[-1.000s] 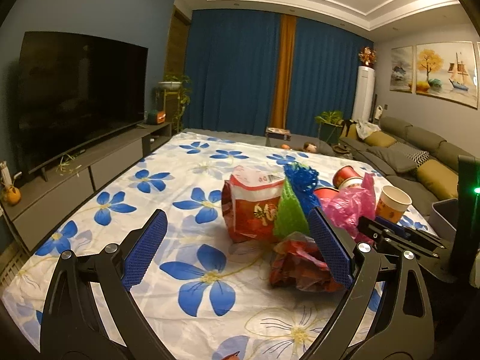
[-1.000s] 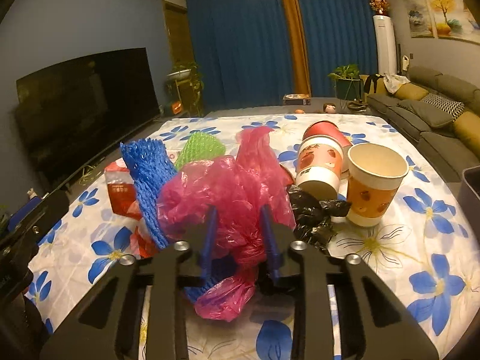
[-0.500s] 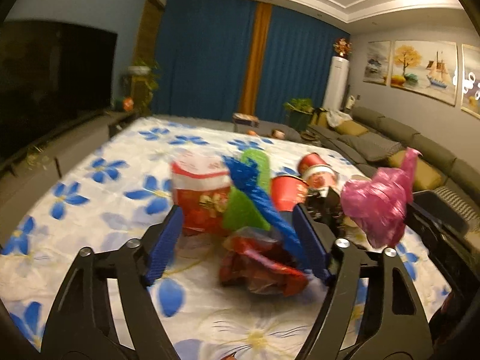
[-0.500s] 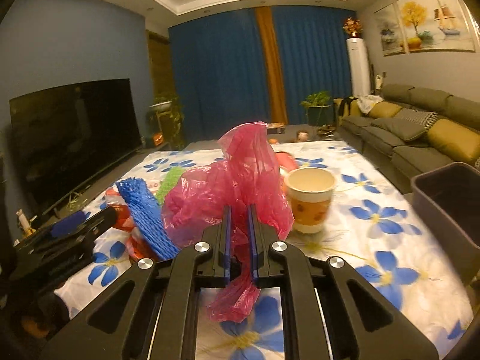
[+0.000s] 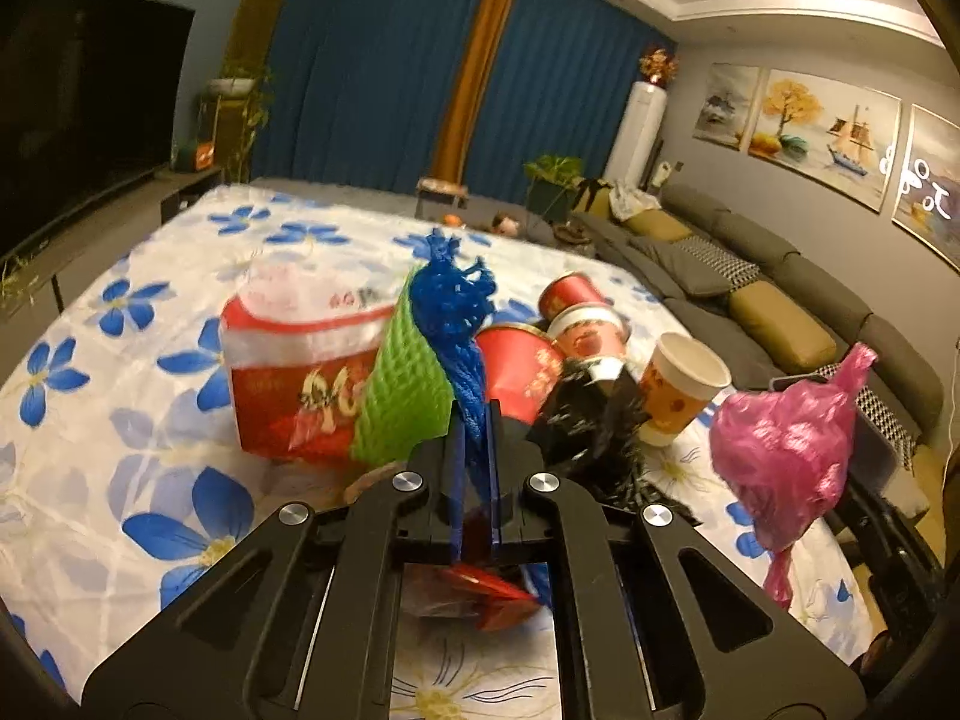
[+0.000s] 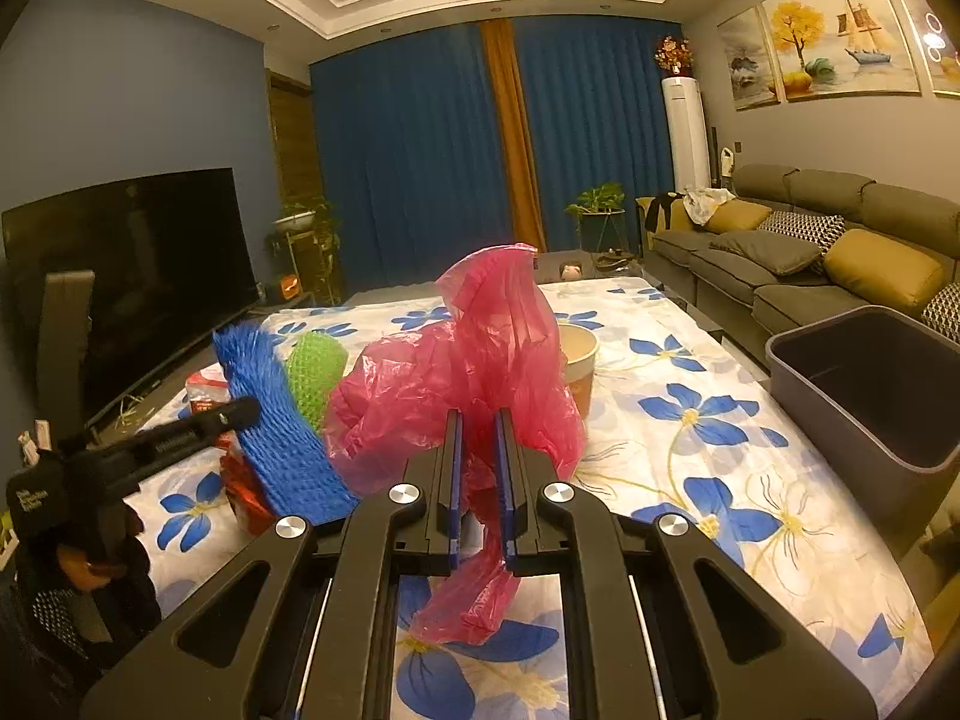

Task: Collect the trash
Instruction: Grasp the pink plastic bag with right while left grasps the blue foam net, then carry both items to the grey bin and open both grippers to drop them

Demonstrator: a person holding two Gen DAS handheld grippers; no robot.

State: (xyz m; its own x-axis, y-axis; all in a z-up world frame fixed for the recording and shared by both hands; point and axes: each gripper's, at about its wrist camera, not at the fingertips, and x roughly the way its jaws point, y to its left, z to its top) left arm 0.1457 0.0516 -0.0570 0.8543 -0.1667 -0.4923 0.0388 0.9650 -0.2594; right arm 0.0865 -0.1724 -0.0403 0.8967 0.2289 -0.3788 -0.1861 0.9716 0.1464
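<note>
The left gripper [image 5: 474,420] is closed, its pads clamping the blue foam net [image 5: 459,324], which stands up out of the trash pile near the middle of the floral tablecloth [image 5: 150,420]. Touching the net: a green foam net [image 5: 402,402] and a red snack bag [image 5: 294,372]. Behind it lie red paper cups [image 5: 570,324], a black bag [image 5: 582,420] and an upright orange cup [image 5: 678,390].

The right gripper [image 6: 480,462] is closed on the pink plastic bag [image 6: 456,378], held clear above the cloth. The grey bin [image 6: 864,384] stands open at the table's right edge. The cloth between the bag and the bin is bare.
</note>
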